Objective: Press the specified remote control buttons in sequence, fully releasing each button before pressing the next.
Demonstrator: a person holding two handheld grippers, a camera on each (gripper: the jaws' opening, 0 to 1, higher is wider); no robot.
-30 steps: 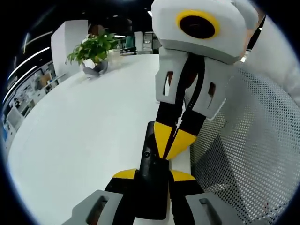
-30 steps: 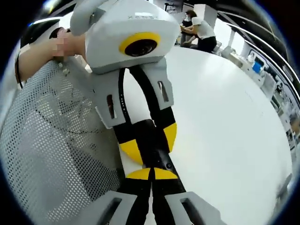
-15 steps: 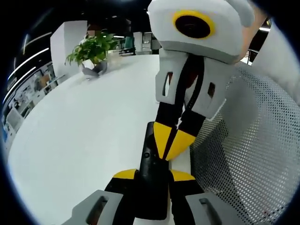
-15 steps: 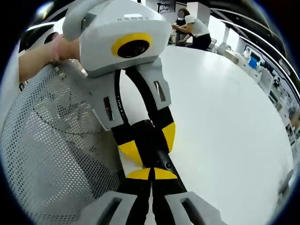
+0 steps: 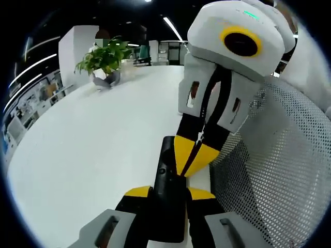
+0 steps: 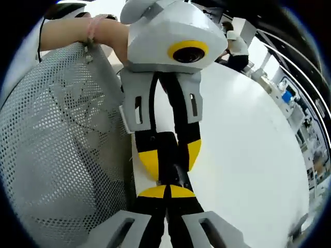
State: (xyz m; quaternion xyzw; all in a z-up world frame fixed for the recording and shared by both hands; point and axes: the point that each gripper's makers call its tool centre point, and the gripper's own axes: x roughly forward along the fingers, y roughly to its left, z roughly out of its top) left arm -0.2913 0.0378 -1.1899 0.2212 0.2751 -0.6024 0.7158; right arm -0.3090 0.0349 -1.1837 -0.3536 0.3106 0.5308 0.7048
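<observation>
A black remote control point(image 5: 165, 168) lies lengthwise between my left gripper's point(image 5: 169, 192) yellow-tipped jaws, which are shut on its sides. My right gripper point(image 5: 190, 159) comes down from the upper right with its yellow tips pressed together. They rest on the remote's upper face, near a small round button. In the right gripper view my right gripper point(image 6: 167, 191) rises from the bottom, shut. Its tips meet the remote control point(image 6: 169, 151), which is held by the left gripper point(image 6: 170, 159) reaching down from above. The remote hovers over the white table's near edge.
A white table point(image 5: 88, 139) spreads to the left, with a potted plant point(image 5: 101, 58) at its far end. A grey mesh chair back point(image 5: 279, 170) stands close beside the grippers, and the same mesh chair back point(image 6: 57, 155) fills the left. People sit far across the table point(image 6: 235, 44).
Both views have tilted: the right gripper's body now leans further right in the left view, and the left gripper stands more upright in the right view. The tips stay on the remote.
</observation>
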